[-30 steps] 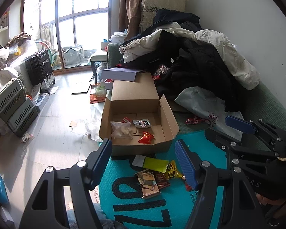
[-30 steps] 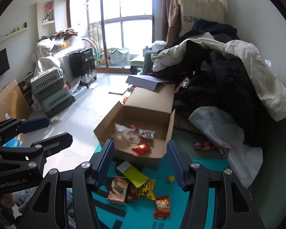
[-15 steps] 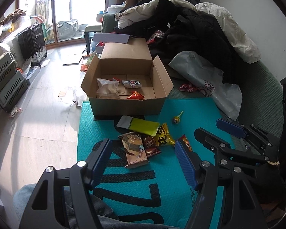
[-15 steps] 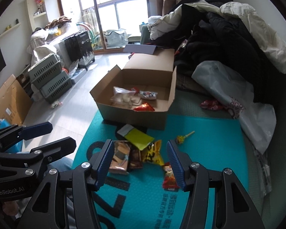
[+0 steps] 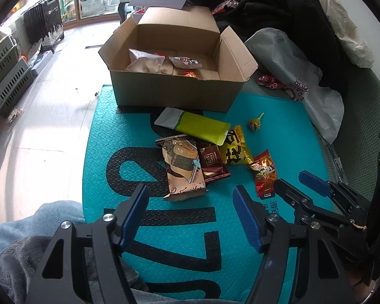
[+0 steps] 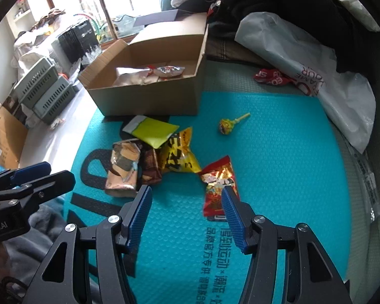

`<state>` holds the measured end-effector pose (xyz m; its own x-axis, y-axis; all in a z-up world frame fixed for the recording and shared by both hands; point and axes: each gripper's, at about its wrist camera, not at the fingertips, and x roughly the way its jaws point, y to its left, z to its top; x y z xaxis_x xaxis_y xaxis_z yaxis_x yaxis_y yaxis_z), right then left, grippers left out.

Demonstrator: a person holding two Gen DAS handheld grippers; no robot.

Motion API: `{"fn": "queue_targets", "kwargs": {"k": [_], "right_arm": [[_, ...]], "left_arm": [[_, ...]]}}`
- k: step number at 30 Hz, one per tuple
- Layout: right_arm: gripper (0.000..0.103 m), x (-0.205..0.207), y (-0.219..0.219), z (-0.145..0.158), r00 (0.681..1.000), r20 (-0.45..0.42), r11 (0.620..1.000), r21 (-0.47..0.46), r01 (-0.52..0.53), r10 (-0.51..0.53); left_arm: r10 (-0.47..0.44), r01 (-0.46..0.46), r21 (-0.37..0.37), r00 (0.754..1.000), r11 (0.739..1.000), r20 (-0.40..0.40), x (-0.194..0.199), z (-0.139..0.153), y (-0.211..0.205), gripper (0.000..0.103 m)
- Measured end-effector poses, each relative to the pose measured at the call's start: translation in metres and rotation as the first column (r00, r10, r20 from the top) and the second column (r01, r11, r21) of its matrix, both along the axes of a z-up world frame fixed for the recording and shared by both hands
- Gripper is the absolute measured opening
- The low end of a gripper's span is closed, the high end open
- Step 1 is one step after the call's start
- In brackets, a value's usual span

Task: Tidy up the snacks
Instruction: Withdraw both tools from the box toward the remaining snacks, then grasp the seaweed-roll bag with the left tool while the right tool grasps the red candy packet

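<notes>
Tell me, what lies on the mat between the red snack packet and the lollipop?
Nothing: between the red snack packet and the lollipop only bare teal mat shows, clearest in the right wrist view.

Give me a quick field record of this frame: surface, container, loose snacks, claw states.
surface: teal mat
container: open cardboard box, a few packets inside
loose snacks: lime-green pouch, yellow bag, red packet, brown chocolate packet, beige cake packet, lollipop
left claw: open, empty
right claw: open, empty

Heaped coats (image 5: 286, 7), stacked grey crates (image 6: 45, 88)
</notes>
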<state>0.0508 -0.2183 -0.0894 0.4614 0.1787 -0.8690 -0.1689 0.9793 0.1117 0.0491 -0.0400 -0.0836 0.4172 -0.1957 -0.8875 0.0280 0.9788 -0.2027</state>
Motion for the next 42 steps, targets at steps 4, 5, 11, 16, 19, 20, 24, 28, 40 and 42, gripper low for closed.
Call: {"fn": "queue_targets", "kwargs": {"k": [4, 5, 11, 16, 19, 20, 24, 28, 40, 42], "right_arm": [[0.058, 0.008, -0.005, -0.018, 0.999, -0.033, 1.000, -0.021, 0.008, -0.009], [0.059, 0.011, -0.006, -0.021, 0.999, -0.041, 1.000, -0.024, 0.013, -0.014], [0.062, 0.027, -0.016, -0.039, 0.997, -0.067, 0.998, -0.051, 0.029, -0.033], [0.070, 0.039, -0.022, -0.052, 0.996, -0.075, 0.996, -0.084, 0.038, -0.045], [0.074, 0.044, -0.022, -0.063, 0.995, -0.090, 0.994, -0.099, 0.043, -0.052], [0.074, 0.046, -0.021, -0.067, 0.994, -0.096, 0.994, -0.101, 0.044, -0.054], [0.075, 0.049, -0.021, -0.081, 0.991, -0.120, 0.993, -0.114, 0.043, -0.056], [0.075, 0.049, -0.020, -0.095, 0.988, -0.144, 0.991, -0.129, 0.036, -0.055], [0.057, 0.054, -0.016, -0.105, 0.990, -0.143, 0.989, -0.147, -0.007, -0.014], [0.044, 0.053, -0.014, -0.104, 0.990, -0.144, 0.989, -0.143, -0.025, 0.004]], "left_arm": [[0.001, -0.001, 0.000, 0.999, 1.000, -0.043, 0.013, -0.019, -0.003, 0.068], [0.002, -0.002, -0.001, 0.999, 1.000, -0.053, 0.017, -0.024, -0.004, 0.068], [0.003, -0.003, 0.002, 0.995, 1.000, -0.104, 0.038, -0.049, -0.009, 0.068], [0.006, -0.003, 0.023, 0.989, 1.000, -0.147, 0.054, -0.069, -0.011, 0.068], [0.004, -0.001, 0.019, 0.984, 1.000, -0.176, 0.062, -0.082, -0.012, 0.068], [0.002, 0.001, 0.015, 0.983, 1.000, -0.186, 0.064, -0.086, -0.013, 0.068], [-0.003, 0.006, 0.017, 0.977, 1.000, -0.214, 0.071, -0.099, -0.015, 0.068], [-0.015, 0.022, 0.028, 0.975, 0.999, -0.223, 0.074, -0.107, -0.016, 0.068], [-0.075, 0.093, 0.087, 0.979, 0.992, -0.190, 0.084, -0.111, -0.031, 0.067], [-0.064, 0.078, 0.069, 0.980, 0.995, -0.187, 0.083, -0.110, -0.028, 0.067]]}}
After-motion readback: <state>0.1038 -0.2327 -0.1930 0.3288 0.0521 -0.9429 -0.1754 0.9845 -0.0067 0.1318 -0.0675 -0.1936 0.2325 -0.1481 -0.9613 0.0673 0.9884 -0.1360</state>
